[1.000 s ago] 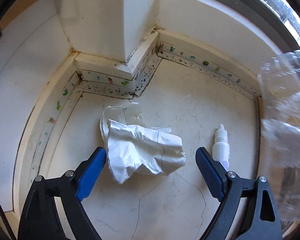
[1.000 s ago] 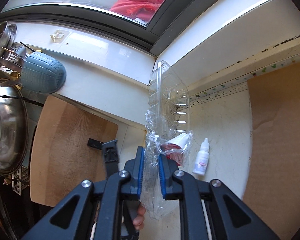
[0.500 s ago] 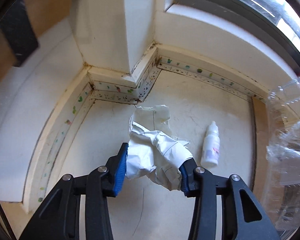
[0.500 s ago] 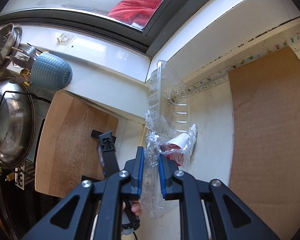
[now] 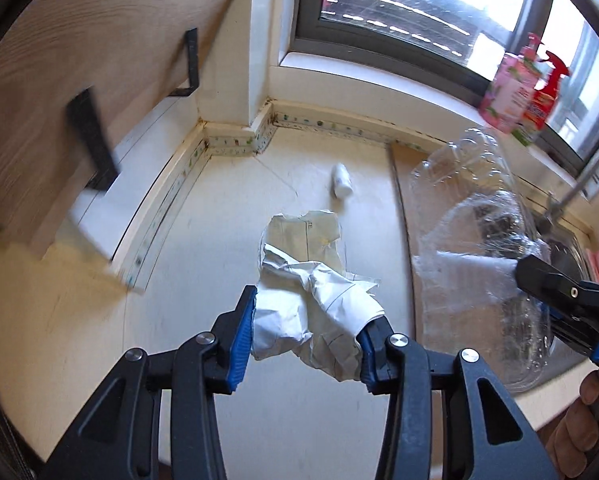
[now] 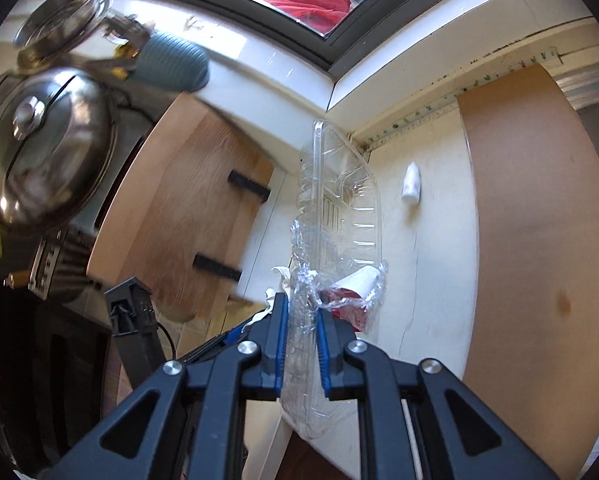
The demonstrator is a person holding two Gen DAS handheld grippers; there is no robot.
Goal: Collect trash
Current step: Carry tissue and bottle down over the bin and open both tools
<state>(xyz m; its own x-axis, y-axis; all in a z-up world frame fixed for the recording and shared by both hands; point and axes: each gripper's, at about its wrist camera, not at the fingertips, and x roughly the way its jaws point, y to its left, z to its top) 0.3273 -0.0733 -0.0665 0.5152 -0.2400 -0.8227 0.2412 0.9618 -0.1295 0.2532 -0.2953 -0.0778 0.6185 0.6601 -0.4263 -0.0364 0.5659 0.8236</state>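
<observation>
the left gripper [image 5: 305, 334] has its fingers closed on the crumpled paper [image 5: 313, 300], held above the pale bench [image 5: 203, 248]. the right gripper [image 6: 301, 346] has its fingers clamped on a clear plastic tray [image 6: 339, 204]. a small white bottle [image 5: 342, 180] lies on the bench beyond the paper, near the window corner.

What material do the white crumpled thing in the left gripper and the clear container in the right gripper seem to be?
Crumpled sheet: probably matte white paper, with sharp creases and thin printed lines. Clear container: thin, glossy transparent plastic, with moulded ribs, glare and the counter showing through.
</observation>
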